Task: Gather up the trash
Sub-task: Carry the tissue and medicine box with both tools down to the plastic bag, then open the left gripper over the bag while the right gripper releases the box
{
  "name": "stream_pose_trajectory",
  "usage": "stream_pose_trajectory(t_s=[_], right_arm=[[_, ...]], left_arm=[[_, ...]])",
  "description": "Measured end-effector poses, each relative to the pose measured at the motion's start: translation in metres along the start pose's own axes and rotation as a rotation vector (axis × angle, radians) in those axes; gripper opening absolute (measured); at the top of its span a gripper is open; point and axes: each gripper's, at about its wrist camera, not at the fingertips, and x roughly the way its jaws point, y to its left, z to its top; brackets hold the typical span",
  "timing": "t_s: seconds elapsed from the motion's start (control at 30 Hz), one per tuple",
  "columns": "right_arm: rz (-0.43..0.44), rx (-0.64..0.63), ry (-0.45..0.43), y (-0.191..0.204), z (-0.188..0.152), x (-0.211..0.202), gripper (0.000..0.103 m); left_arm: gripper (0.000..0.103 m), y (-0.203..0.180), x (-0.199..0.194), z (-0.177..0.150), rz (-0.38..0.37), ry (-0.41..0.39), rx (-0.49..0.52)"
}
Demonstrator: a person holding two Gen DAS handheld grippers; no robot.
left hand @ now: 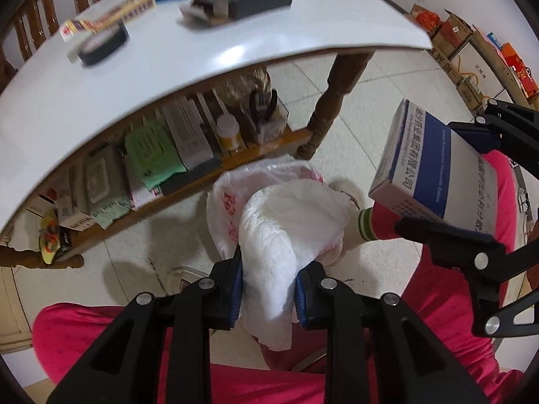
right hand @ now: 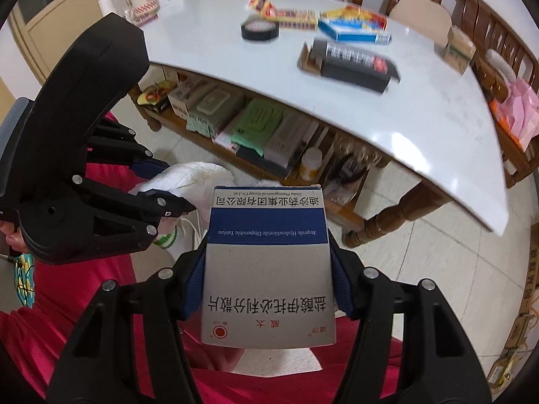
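Right up close, the left gripper [left hand: 267,293] has its blue pads squeezing a wad of crumpled white tissue [left hand: 286,232], jaws drawn in narrow around it. Beside it the right gripper [right hand: 267,286] clamps a grey-and-blue medicine box [right hand: 267,269] by its two long sides, jaws set about halfway to fit the carton's width. So two pieces of rubbish are in hand, both over the person's lap in bright pink trousers [left hand: 118,333].

Just below the tissue, a thin white plastic bag with red print [left hand: 225,202] sits open on the tiled floor [left hand: 370,94], and that looks like the place the trash is going. Neither item is in it yet, I'd say: the tissue hangs right above the mouth, the box off to one side and higher.

Both grippers point steeply downward, side by side and close, the left aimed almost straight at the bag.

Further out, plenty remains. On the white tabletop [right hand: 209,43] there lies a roll of black tape [right hand: 260,30], an opened black carton [right hand: 353,62], a blue-and-white box [right hand: 350,32] and some red-and-yellow wrappers [right hand: 293,17]. Which of those count as rubbish I can't say, but the job looks to be in its early-to-middle stretch, with the drop into the bag next
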Motion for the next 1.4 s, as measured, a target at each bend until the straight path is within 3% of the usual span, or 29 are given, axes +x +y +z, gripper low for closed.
stream_pose_trajectory(t_s=[0.63, 0.9, 1.4], right_arm=[[0.052, 0.105, 0.204, -0.029, -0.019, 0.126, 0.06], [0.085, 0.174, 0.295, -0.046, -0.026, 0.18, 0.06], [0.146, 0.161, 0.429, -0.042, -0.041, 0.252, 0.06]], left_arm=[[0.025, 0.029, 0.13, 0.02, -0.13, 0.239, -0.113], [0.025, 0.04, 0.177, 0.025, -0.138, 0.323, -0.156], [0.025, 0.05, 0.233, 0.023, -0.138, 0.439, -0.176]])
